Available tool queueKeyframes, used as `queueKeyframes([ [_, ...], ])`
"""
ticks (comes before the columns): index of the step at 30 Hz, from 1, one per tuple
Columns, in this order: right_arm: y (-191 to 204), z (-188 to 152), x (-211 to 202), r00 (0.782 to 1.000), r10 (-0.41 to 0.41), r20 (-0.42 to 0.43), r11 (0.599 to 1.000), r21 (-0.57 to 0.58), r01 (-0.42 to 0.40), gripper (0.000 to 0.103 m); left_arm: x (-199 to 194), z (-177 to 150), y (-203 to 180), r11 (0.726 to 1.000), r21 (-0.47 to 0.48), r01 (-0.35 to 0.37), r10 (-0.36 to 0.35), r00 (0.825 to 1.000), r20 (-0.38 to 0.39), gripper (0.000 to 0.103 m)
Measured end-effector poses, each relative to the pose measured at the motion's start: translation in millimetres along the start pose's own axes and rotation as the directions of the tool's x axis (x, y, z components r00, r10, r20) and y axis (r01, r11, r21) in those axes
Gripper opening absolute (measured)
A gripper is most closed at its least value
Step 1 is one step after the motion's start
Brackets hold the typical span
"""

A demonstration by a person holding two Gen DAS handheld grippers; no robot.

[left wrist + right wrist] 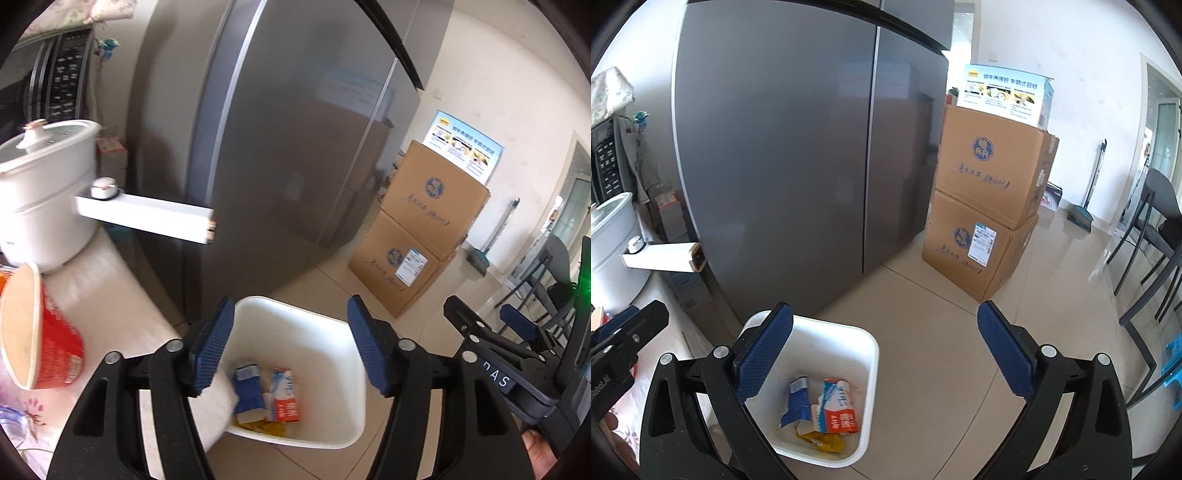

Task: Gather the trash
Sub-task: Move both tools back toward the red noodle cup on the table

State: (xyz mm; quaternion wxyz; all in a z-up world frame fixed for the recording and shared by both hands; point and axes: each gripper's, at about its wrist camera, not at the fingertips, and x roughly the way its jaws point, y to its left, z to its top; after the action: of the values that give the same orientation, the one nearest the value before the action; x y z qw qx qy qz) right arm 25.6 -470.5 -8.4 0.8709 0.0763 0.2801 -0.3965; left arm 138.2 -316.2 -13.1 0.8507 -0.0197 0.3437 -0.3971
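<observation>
Two tongs hang open and empty over the white bin (866, 354) on the floor: our left tongs (291, 347) and right tongs (884, 354). Inside lie a blue carton (798, 404) and a red-and-white carton (839, 410). A red cup (51, 354) sits on the worktop (122, 295).

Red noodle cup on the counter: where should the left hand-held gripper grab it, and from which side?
The red noodle cup lies tipped on the counter, open mouth toward the camera's left. Grip across the rim, one finger inside and one outside the wall, coming from the mouth side. The tapered body looks wide and likely to slip. The left hand-held gripper is open and empty.
</observation>
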Motion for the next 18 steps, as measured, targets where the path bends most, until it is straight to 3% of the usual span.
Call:
queueKeyframes([
  [5,22.0,0.1,-9.3,0.999,0.026,0.026,0.999,-0.023,-0.026,0.096,-23.0,-1.1,21.9,0.998,-0.036,-0.055,0.056,0.998,0.036,0.079],
  [18,106.1,-2.0,-43.0,0.985,0.159,0.072,0.984,-0.094,-0.152,0.096,-74.2,-7.4,96.9,0.977,-0.128,-0.171,0.18,0.982,0.057,0.079],
])
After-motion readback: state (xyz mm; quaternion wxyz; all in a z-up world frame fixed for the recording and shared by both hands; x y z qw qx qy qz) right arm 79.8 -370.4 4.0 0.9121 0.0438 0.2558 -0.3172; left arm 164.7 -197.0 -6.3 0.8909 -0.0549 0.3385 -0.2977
